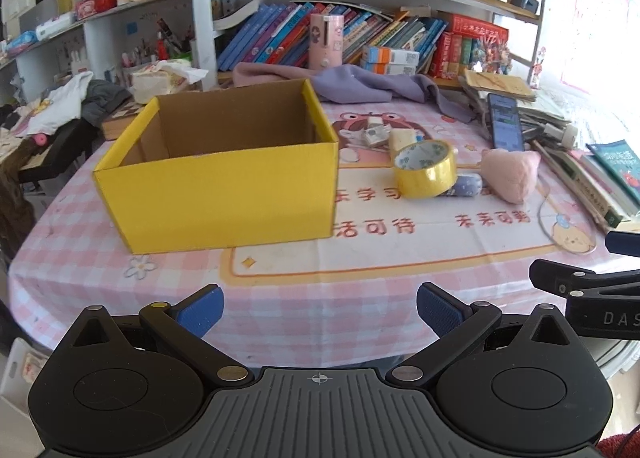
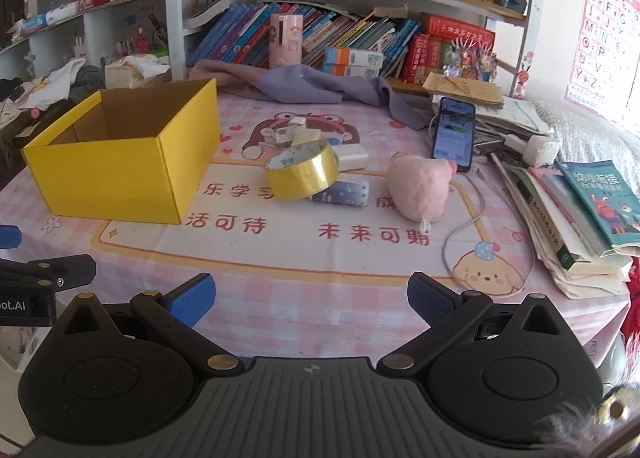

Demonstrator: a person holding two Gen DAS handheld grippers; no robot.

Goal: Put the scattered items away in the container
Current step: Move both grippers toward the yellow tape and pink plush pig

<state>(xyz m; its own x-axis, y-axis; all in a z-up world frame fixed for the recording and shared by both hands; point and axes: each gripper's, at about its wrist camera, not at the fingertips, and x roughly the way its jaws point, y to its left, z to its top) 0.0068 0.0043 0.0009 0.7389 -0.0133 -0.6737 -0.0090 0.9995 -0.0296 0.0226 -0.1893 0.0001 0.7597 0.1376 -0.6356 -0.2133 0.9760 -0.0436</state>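
Nearest the lens, the left hand-held gripper hangs over the front edge of the table with its blue pads spread wide and nothing between them; the right hand-held gripper sits just beside it, equally wide and holding nothing. Farther back on the pink checked cloth, the yellow cardboard box stands upright with its top open, toward the left. To its right lie the scattered things: a roll of yellow tape tilted and leaning on a small blue patterned pack, a pink plush toy near them, and a few small white items behind the tape. A phone leans against stacked books at the right
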